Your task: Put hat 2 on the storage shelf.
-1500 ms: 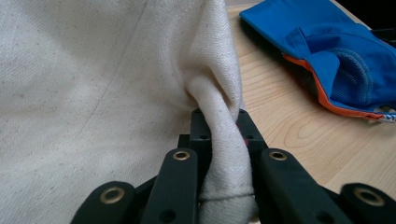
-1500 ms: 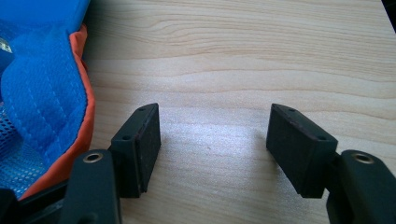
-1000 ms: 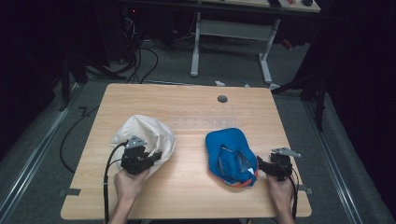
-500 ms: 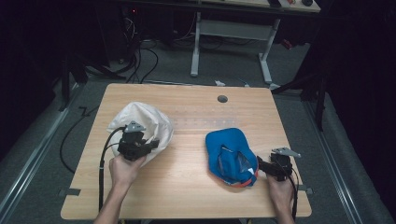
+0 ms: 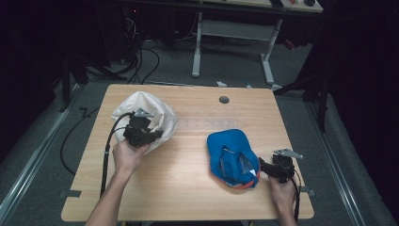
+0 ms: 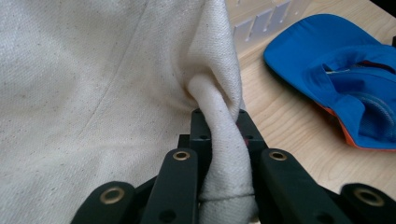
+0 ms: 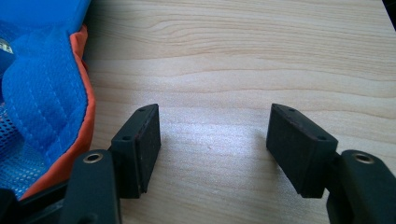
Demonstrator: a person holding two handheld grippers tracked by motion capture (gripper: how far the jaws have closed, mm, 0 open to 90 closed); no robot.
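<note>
A cream cloth bag [image 5: 155,117] lies bunched on the left of the wooden table [image 5: 188,179]. My left gripper [image 5: 150,137] is shut on a rolled fold of that cloth bag [image 6: 222,140], which runs up between the jaws. A blue cap [image 5: 233,157] with an orange brim edge lies upside down on the right; the blue cap [image 6: 341,60] also appears beyond the bag. My right gripper [image 5: 264,168] rests just right of the cap, open. Its fingers [image 7: 142,144] stand apart over bare wood, with the cap's brim [image 7: 56,107] to their left.
A round cable hole [image 5: 224,100] sits near the table's far edge. A pale strip of small panels [image 5: 197,123] lies between bag and cap. Cables trail off the table's left side [image 5: 108,155]. Another desk's legs [image 5: 268,61] stand behind on the dark floor.
My left gripper has moved up and away from the front edge, lifting and pulling the bag's fold with it. The right gripper and the cap have stayed put.
</note>
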